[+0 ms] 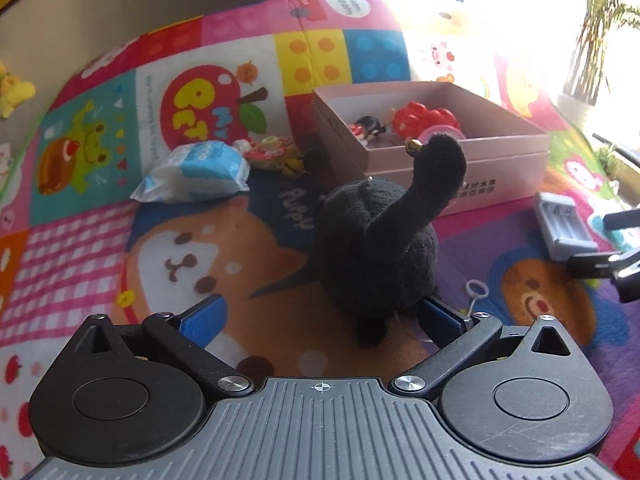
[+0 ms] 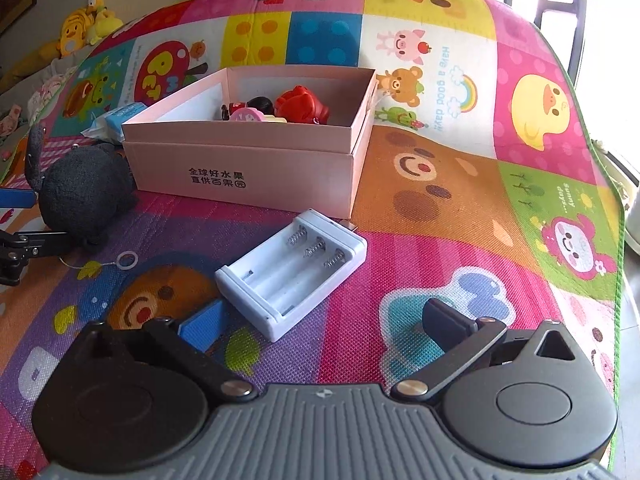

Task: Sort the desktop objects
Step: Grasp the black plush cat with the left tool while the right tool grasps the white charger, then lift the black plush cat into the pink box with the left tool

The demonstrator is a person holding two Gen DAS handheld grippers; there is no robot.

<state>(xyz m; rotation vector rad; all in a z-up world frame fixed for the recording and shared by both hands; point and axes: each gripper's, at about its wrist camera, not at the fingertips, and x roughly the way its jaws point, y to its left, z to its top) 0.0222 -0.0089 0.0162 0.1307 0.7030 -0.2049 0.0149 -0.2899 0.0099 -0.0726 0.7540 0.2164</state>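
left gripper (image 1: 320, 316) wide open around the black plush toy (image 1: 374, 248) near the pink box (image 1: 460, 160); right gripper (image 2: 320, 320) wide, empty, by the white battery holder (image 2: 292, 274): close low on the body, then lift.

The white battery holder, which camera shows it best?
The right wrist view: the white battery holder lies close and whole on the mat, its three slots and springs clear, ahead of the open right gripper. The left wrist view shows it small at the right edge.
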